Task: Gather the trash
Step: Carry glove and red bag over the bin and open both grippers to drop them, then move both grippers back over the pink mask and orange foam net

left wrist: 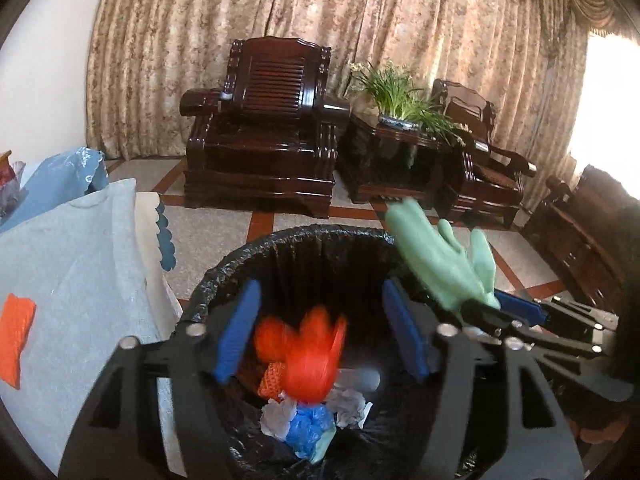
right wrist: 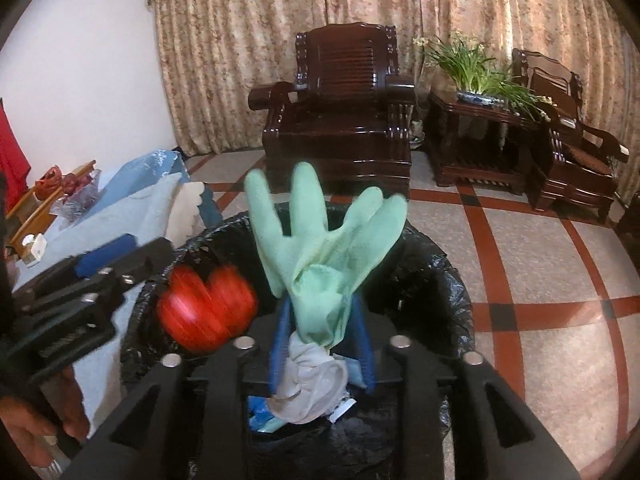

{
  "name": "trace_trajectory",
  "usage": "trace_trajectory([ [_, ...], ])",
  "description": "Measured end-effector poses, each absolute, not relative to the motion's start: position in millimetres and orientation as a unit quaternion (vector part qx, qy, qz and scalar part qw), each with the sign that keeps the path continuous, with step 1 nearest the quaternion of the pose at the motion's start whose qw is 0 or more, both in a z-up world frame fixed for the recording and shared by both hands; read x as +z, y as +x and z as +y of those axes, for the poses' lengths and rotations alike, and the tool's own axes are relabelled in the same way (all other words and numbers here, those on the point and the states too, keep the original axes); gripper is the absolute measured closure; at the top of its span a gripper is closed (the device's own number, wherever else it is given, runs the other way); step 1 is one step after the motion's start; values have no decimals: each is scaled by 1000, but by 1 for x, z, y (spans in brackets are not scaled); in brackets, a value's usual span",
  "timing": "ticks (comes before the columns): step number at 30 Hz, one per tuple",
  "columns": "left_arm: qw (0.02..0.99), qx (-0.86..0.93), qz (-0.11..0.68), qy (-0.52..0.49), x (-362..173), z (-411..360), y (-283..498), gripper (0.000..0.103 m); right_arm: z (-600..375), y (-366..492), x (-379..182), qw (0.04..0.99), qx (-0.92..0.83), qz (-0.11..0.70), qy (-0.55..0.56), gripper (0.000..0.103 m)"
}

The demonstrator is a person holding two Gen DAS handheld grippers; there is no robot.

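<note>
Left gripper (left wrist: 320, 328) spread wide; right gripper (right wrist: 322, 344) narrowly parted, angled down.

Bin (left wrist: 224, 280) mouth open below my left gripper (left wrist: 320, 328), black liner rim all round. Red mesh wad (left wrist: 312, 356) blurred between jaws, nothing gripping it. Bin floor crowded: crumpled paper (left wrist: 276, 416), blue scrap. My right gripper (right wrist: 322, 340) close alongside at right rim, green glove (right wrist: 320, 232) standing up from it, blocking that side. Tabletop (left wrist: 80, 260) edge hard left of bin. Floor (right wrist: 540, 280) beyond clear up to armchair (left wrist: 264, 128).
</note>
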State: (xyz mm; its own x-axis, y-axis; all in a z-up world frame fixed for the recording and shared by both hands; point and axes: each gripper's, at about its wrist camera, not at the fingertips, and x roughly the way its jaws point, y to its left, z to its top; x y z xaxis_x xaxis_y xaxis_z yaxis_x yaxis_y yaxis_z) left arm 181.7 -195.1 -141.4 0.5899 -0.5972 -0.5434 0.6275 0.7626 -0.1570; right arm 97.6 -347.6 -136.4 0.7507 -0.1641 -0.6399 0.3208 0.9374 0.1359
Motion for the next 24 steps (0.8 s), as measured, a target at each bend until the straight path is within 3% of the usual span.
trace_trajectory([
  [5,899,-327,291,19,-137,-180,188,24,-346,95,-134,931,-149,315,109,18],
  [8,905,-312,289,14,-133,-165,191,16,-340,93,-131,935,-157,303,100,9],
  [24,942,-203,267,3,-109,-38,181,9,-279,114,-118,945,-92,296,100,6],
])
